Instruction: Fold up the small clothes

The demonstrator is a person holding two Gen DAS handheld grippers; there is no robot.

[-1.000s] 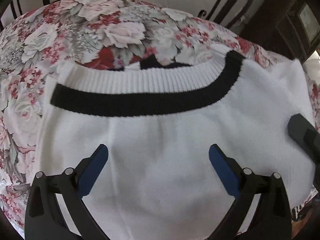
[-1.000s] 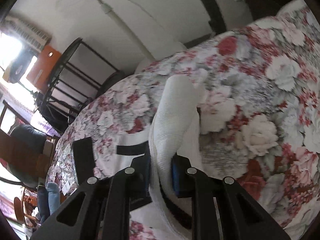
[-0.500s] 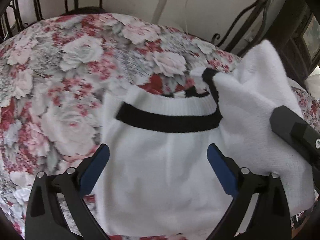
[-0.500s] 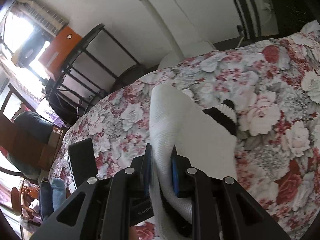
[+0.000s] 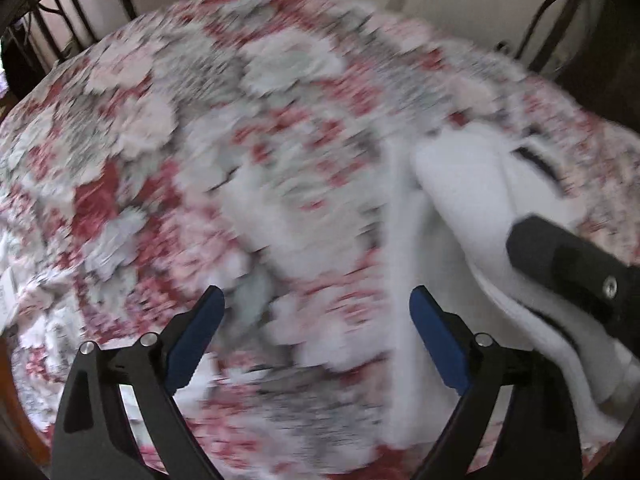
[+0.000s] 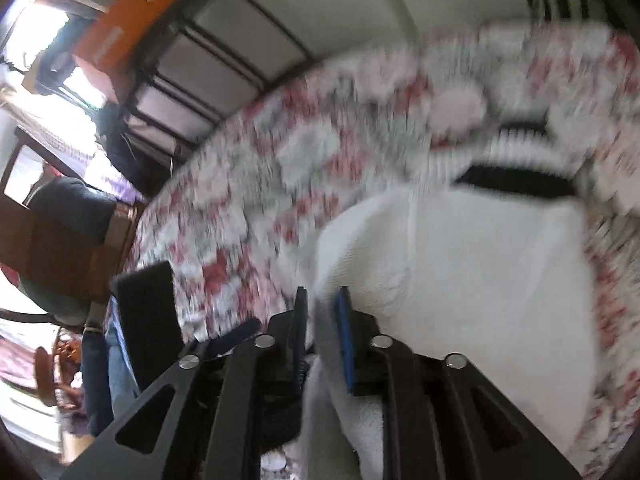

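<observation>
On the floral side, far left: the left gripper (image 5: 316, 320) hangs over the flowered cloth (image 5: 192, 128), blue pads spread wide, nothing between them.
Surface: a round surface draped in that red, pink and grey rose print; both views are smeared with blur.
Task's thing: the white sweater (image 5: 452, 208) lies on the right part of the surface in the left wrist view, folded over on itself, its black-banded collar (image 5: 538, 164) at the far edge.
Right gripper, seen from the left: a black finger (image 5: 568, 256) reaches in from the right edge and lies on the white knit.
Right gripper, own view: the right gripper (image 6: 322, 320) has a raised fold of the sweater (image 6: 460, 264) between its narrow-set blue pads; its jaws have just been easing apart, and whether the pads press the knit I cannot tell.
Collar, right wrist view: the ribbed neck with its black band (image 6: 516, 180) sits beyond the fold, toward the far rim.
Background, left of that view: a dark metal rack (image 6: 208, 64) with an orange box (image 6: 120, 36) on top.
</observation>
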